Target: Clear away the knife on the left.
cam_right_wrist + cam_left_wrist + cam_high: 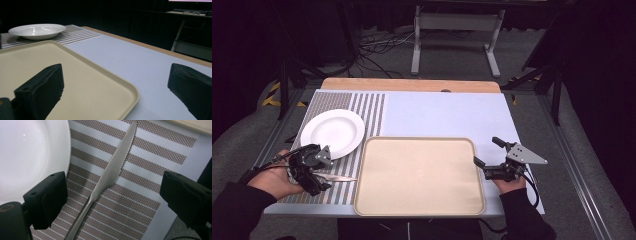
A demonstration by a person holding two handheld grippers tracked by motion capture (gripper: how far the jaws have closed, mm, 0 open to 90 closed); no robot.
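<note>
A steel table knife [338, 177] lies on the striped placemat [367, 107], its blade pointing toward the beige tray [419, 175]. My left gripper [324, 172] is open and straddles the knife near where handle meets blade. In the left gripper view the knife [112, 167] runs between the two black jaws of that gripper [113, 192], untouched by either, with the white plate [30, 152] at the left. My right gripper [488, 151] stands open at the tray's right edge. In the right gripper view this gripper [117, 82] spans the corner of the tray [75, 72], which holds nothing.
The white plate [334, 131] sits on the placemat behind the left gripper. A pale blue mat [447, 115] covers the table, with a wooden strip [412, 85] at the far edge. Beyond are cables and a white metal stand [457, 35] on the floor.
</note>
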